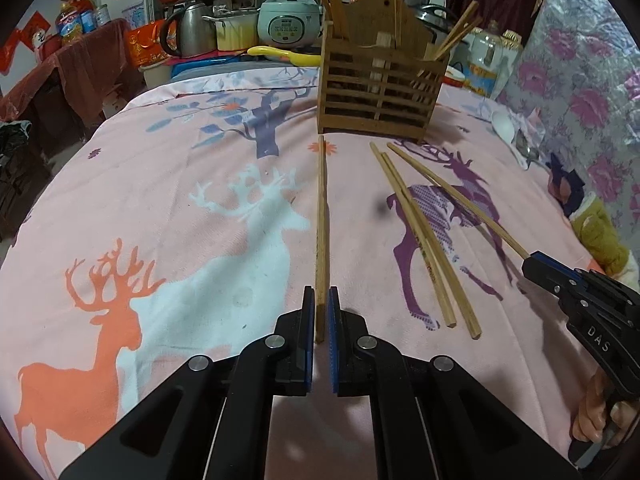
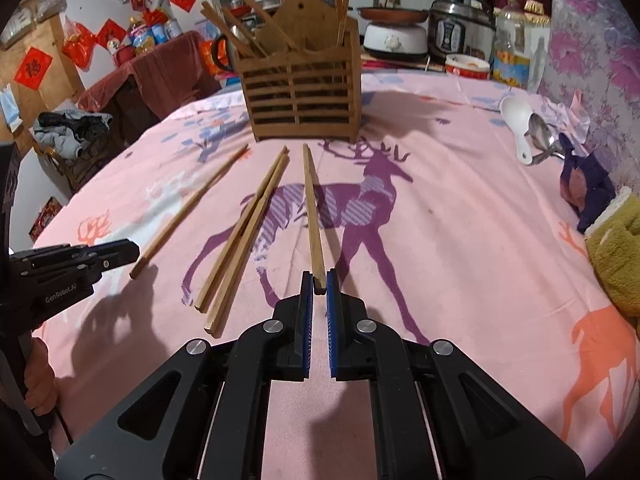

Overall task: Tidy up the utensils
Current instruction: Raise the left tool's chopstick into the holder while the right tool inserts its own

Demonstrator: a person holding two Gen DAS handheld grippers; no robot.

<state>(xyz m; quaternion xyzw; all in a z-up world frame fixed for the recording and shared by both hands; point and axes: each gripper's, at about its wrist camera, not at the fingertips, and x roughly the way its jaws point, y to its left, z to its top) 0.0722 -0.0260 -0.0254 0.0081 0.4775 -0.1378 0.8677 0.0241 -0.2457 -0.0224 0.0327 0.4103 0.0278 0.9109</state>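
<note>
A slatted wooden utensil holder [image 1: 380,88] [image 2: 304,92] stands upright at the far middle of the pink deer-print cloth [image 1: 180,184], with several chopsticks in it. In the left wrist view my left gripper [image 1: 320,292] is shut on the near end of one wooden chopstick [image 1: 321,208] that lies pointing at the holder. My right gripper [image 2: 319,276] is shut on the near end of another chopstick [image 2: 311,204], which also points at the holder. Two loose chopsticks [image 1: 424,240] [image 2: 240,240] lie side by side between the two held ones.
A white spoon [image 2: 516,114] and a metal spoon [image 2: 540,132] lie at the far right by a dark blue cloth [image 2: 588,188]. A yellow towel [image 2: 616,260] sits at the right edge. A rice cooker [image 1: 288,20], a kettle [image 1: 192,32] and bottles line the back.
</note>
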